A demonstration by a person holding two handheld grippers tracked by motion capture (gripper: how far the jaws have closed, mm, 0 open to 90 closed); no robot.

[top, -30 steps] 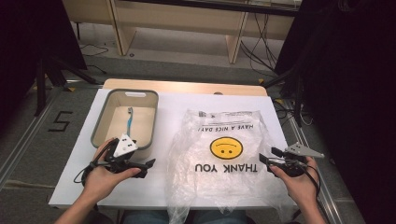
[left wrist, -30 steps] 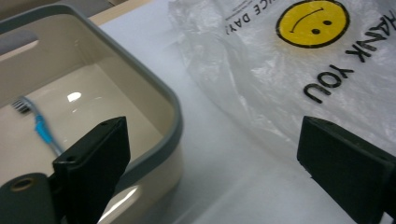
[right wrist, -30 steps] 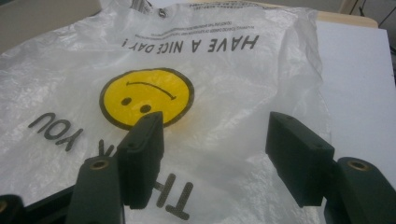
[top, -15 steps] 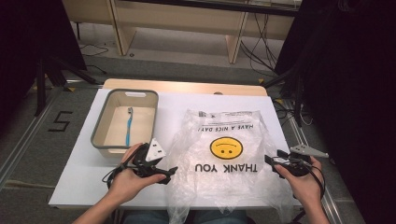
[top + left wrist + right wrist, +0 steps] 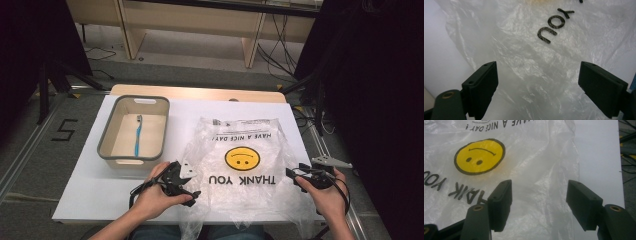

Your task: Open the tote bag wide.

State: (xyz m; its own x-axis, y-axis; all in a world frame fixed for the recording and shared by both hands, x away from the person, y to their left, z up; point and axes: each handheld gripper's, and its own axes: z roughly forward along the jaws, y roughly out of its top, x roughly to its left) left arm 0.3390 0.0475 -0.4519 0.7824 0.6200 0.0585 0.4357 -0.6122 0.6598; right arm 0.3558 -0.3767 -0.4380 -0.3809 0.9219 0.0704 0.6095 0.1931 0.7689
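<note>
Closing in on the plastic bag, which lies flat on the white tabletop, near edge toward the person. Left tongs spread over the bag's left edge, nothing pinched; right tongs spread at its right edge, likewise empty (grasp not yet made). Lifting or opening remains. Grey bin with blue toothbrush sits beside the bag, clear of both hands.
</note>
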